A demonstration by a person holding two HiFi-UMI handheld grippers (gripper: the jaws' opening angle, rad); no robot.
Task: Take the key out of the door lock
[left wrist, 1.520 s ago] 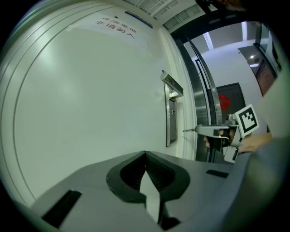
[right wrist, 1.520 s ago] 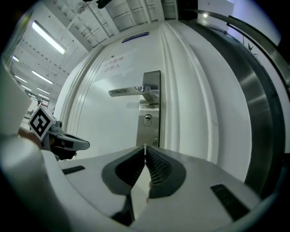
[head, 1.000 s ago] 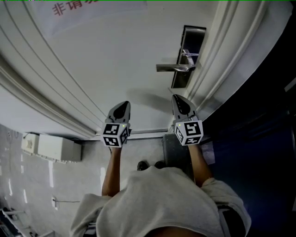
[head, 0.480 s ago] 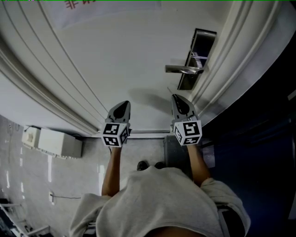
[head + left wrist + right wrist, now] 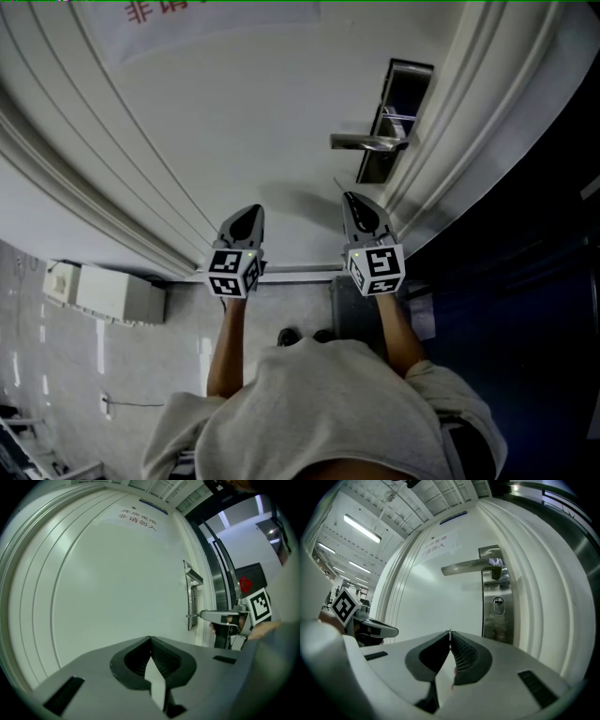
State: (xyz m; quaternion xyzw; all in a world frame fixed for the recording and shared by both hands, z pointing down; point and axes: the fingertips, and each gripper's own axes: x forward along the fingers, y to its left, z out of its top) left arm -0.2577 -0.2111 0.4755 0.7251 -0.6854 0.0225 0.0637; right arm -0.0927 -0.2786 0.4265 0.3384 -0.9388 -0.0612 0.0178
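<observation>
Both grippers hover short of a white door (image 5: 234, 112), with the lock ahead of and slightly above the right gripper (image 5: 450, 633), up and to its right. That gripper's jaws are pressed together with nothing between them. The left gripper (image 5: 150, 639) is likewise closed and empty, level with its partner and facing bare door panel.

The main risk from here seems to be a closed gripper reaching the lock. Jaws that have not parted would only knock the key, not take it. A pull made before the key is turned to its release position would probably jam it in the cylinder. The lever handle (image 5: 466, 566) juts out just above the lock, so an approach that runs high could strike it. The key's thin, smooth metal could also slip from the ridged pads if caught only at its edge.

The key itself is hard to make out. The right gripper view shows a tall brushed-steel lock plate (image 5: 497, 620) carrying a small oval lock cylinder (image 5: 498, 605) below the lever. The cylinder has a dark shape at its centre, which may be the key seen end-on. It cannot be told apart from the keyway.
</observation>
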